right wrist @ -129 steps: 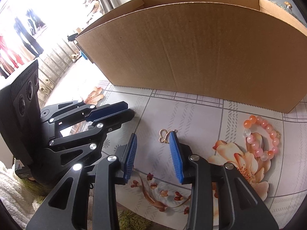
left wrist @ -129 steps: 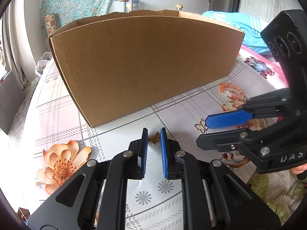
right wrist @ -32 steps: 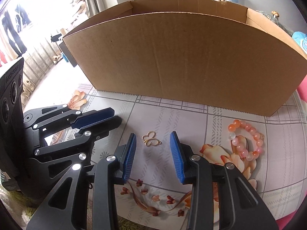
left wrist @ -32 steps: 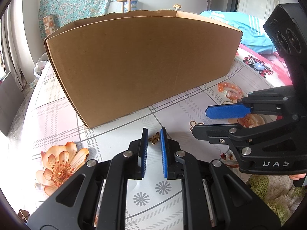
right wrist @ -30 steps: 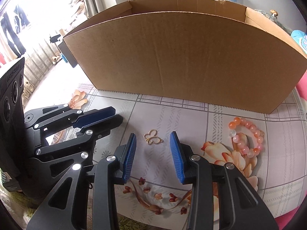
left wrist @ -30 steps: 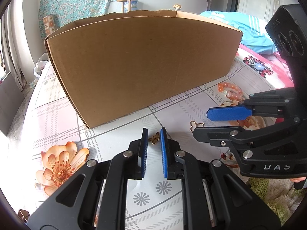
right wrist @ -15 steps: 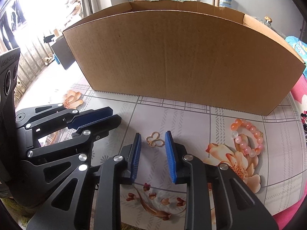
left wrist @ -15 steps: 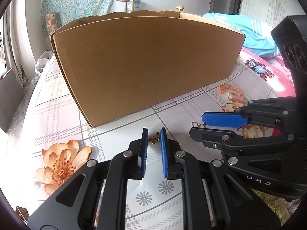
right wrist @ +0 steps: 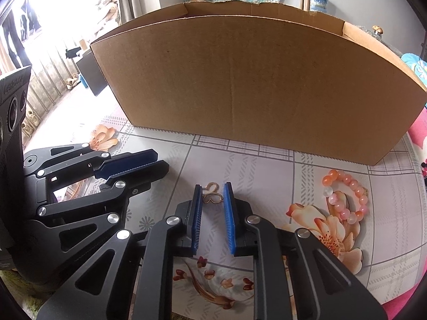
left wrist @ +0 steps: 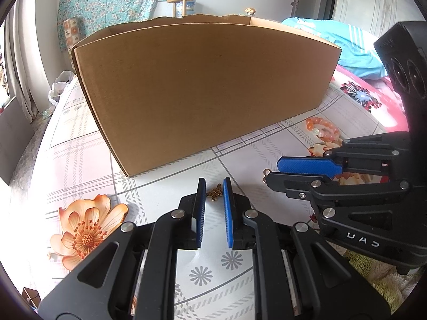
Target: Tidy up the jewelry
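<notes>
My left gripper is shut on a small bronze butterfly charm, held between its blue pads just above the table. My right gripper has closed around a gold butterfly-shaped ring and grips it between its blue pads. The left gripper shows in the right wrist view at the left. The right gripper shows in the left wrist view at the right. A pink and orange bead bracelet lies on the table to the right; it also shows in the left wrist view.
A large open cardboard box stands just behind both grippers; it fills the right wrist view too. The table wears a floral plaid cloth. A bed with a blue blanket is at the far right.
My right gripper has moved forward over the gold ring and its jaws have narrowed from wide open until they grip it. My left gripper has stayed shut on the bronze charm.
</notes>
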`<state>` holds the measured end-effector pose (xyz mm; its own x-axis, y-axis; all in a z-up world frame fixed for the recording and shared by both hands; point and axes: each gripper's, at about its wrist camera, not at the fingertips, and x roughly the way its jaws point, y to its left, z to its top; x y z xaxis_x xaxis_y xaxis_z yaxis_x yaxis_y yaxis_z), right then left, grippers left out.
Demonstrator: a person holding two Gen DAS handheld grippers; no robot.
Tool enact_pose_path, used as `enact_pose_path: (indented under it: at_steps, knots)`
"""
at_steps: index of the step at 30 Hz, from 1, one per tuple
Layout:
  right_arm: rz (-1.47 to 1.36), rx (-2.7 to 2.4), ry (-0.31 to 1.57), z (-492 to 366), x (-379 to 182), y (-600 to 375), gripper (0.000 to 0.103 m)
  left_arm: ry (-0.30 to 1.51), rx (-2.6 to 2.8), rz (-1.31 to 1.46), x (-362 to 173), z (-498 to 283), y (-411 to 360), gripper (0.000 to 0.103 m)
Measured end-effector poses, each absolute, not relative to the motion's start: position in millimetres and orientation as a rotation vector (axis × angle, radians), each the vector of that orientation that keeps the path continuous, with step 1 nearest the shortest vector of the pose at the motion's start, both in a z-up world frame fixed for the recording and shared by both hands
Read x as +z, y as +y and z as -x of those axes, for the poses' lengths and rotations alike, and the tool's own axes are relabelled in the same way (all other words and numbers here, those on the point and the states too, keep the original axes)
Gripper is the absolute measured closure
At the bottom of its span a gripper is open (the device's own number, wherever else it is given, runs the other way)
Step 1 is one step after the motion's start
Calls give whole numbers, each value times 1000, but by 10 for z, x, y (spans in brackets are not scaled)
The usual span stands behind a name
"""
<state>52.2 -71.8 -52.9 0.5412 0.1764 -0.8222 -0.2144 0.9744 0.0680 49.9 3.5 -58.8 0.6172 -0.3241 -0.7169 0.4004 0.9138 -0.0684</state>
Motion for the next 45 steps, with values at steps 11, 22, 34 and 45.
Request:
enact_pose_path:
  at_steps: [11,22,34,45]
  knots:
    - [-30,282,988,-554,-541,-988,101,804,-417,-114,-586,-500,12,91]
    - [202,344,991,-643,-546,-976,79,803,-417,-117,-587,-501,-5,91]
    - [166,398,1020,-678,-562,-1062,100,802,-416,-120,-602,-509,-24,91]
    - [168,423,976,-599,-417,-1193,100,801,-415,-121,-605,-511,-50,91]
